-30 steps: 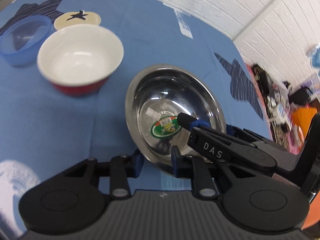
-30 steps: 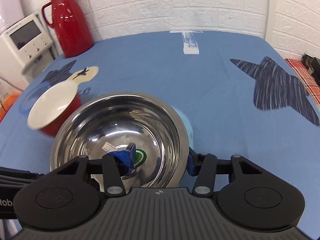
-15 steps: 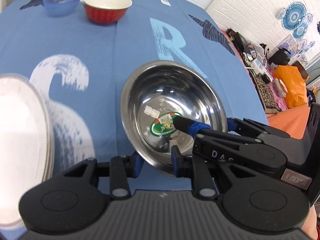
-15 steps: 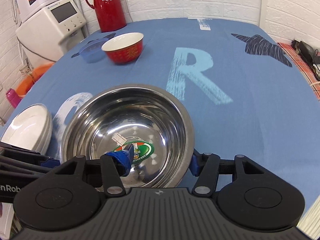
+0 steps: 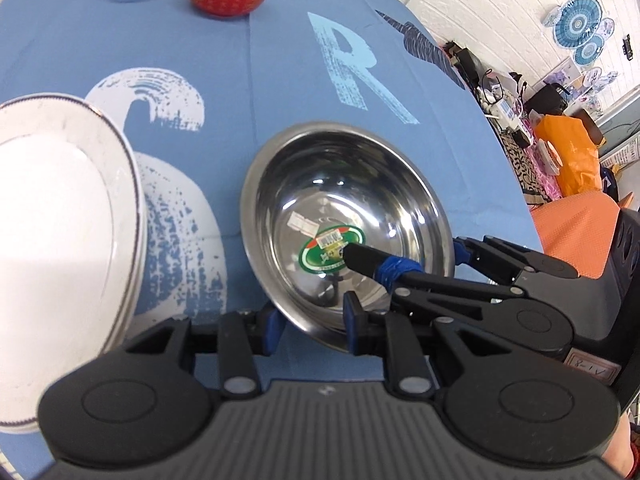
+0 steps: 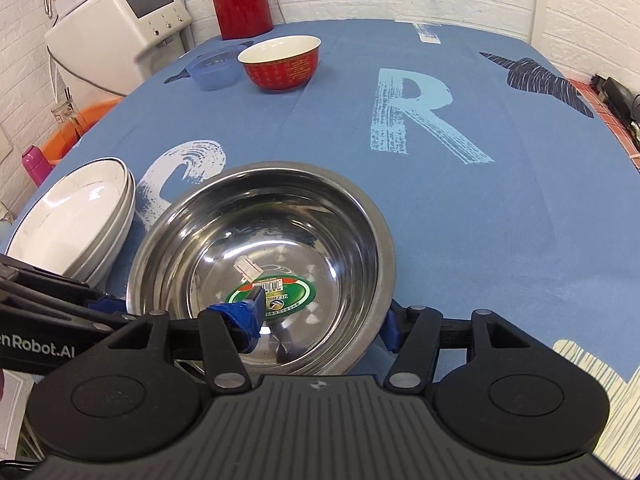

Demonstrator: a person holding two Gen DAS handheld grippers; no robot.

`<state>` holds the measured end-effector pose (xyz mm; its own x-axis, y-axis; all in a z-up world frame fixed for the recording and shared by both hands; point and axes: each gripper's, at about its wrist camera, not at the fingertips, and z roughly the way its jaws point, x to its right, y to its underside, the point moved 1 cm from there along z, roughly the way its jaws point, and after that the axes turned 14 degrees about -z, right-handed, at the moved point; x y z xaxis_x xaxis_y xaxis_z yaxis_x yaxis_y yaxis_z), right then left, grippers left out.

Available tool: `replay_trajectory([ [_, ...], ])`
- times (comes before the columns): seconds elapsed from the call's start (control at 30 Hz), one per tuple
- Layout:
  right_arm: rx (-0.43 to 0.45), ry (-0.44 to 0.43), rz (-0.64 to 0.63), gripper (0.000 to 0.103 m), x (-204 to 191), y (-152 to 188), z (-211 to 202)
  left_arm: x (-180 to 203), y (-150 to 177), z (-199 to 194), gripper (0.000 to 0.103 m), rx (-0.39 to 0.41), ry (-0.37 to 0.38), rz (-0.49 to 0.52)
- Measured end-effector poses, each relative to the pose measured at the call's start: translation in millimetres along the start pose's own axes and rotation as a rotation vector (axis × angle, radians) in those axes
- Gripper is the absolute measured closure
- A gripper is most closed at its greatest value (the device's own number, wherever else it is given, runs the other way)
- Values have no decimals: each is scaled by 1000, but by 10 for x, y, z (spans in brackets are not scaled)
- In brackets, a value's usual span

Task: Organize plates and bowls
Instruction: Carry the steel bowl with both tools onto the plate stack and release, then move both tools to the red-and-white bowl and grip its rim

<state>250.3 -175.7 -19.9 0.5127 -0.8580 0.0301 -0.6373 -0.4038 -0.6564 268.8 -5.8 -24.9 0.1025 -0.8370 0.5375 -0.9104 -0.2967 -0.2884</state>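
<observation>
**A:** Where's the steel bowl (image 6: 262, 264) vs the plates (image 6: 70, 232)?

**B:** Plates sit at its 9 o'clock, just beside. Left gripper (image 5: 310, 322) pinches the near rim, nearer the stack. Right gripper (image 6: 320, 322) straddles the 3 o'clock rim; jaws look spread, so I can't tell if it grips.

**A:** So it'd go left, probably.

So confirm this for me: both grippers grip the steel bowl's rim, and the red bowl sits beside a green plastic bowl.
Not quite. The plastic bowl beside the red bowl is blue, as the right wrist view shows. Both the left gripper and right gripper do grip the steel bowl.
</observation>
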Motion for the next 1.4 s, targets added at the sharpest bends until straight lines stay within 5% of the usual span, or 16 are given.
replay_trajectory([
  [0.1,1,-7,16,59,28,19,18,1,-17,17,80,-6,7,-7],
  [0.2,4,-16,44,60,76,5,20,-55,-41,-18,57,12,-22,-18],
  [0.27,12,-29,80,60,138,2,16,-72,-75,-20,53,-1,6,-28],
  [0.63,110,-25,181,60,330,87,-363,-74,0,-335,47,-60,82,26],
  [0.77,122,-26,216,59,423,72,-428,-109,-57,-651,46,17,101,81],
  [1.07,137,-77,254,59,552,-533,-221,-406,-1022,-909,44,204,55,-37],
  [1.23,127,-62,184,58,568,-1233,83,-440,-1664,-651,44,204,16,-127],
  [1.4,73,-57,143,58,611,-1809,627,-562,-2178,-281,44,195,70,-282],
])
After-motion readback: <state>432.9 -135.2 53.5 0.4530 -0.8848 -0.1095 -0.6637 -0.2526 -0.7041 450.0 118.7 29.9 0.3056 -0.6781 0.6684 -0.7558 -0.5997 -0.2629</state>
